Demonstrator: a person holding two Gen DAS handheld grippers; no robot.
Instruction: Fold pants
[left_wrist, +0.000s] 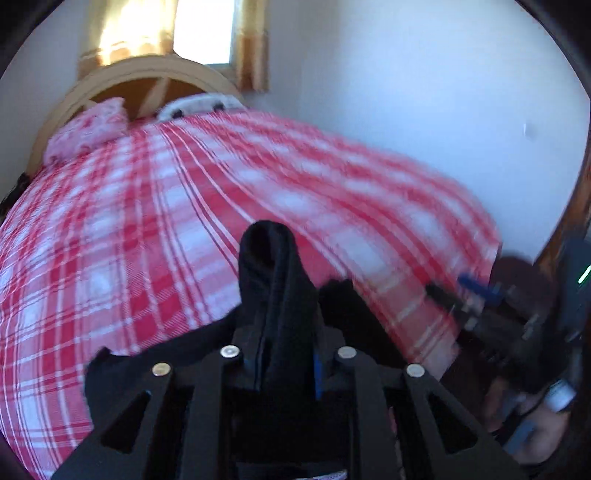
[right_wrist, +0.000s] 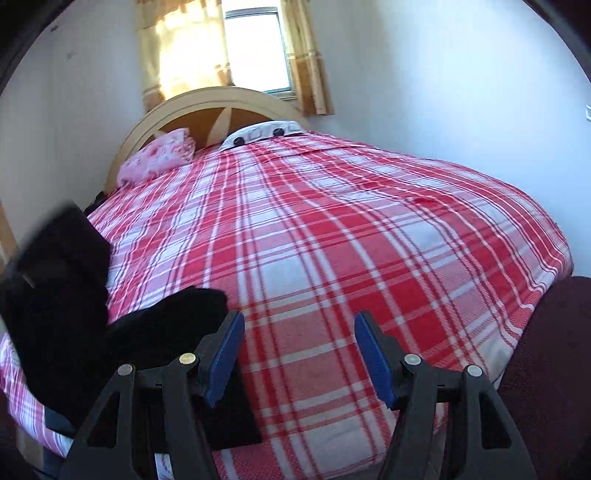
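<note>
Left gripper (left_wrist: 284, 332) angled down, narrow, pinching black pants (left_wrist: 273, 280); right gripper (right_wrist: 299, 354) angled down, wide apart, empty.

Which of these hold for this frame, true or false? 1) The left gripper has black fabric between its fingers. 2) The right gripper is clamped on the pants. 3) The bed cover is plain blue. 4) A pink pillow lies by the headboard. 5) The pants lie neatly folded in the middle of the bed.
1) True: the left gripper has a fold of the black pants between its fingers.
2) False: the right gripper stands open with nothing between its blue pads.
3) False: the bed cover is red and white plaid.
4) True: the pink pillow lies against the headboard.
5) False: they are bunched near the bed's near edge, partly lifted.
</note>
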